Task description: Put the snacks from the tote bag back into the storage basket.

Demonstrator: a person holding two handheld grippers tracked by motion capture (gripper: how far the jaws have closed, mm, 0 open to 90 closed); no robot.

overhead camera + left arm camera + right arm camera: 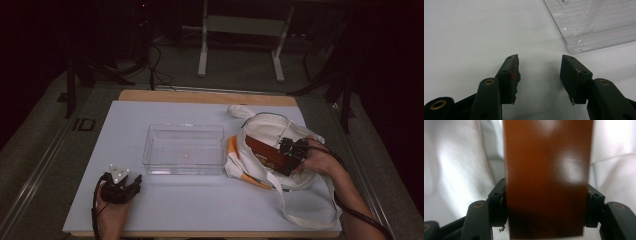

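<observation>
High view first: we record the right gripper (291,156) clamped across a flat brown packet (267,153), which lies on the white tote bag (280,131) at the table's right, just beside the clear plastic bin (184,148), while the left gripper (121,184) rests near the front edge with its 2 jaws apart and nothing between them. Right gripper view confirms both pads pressed against the brown packet's (547,177) sides over white cloth. We judge the work early: the grasp is made, the bin appears empty, and the transfer into it remains.
</observation>
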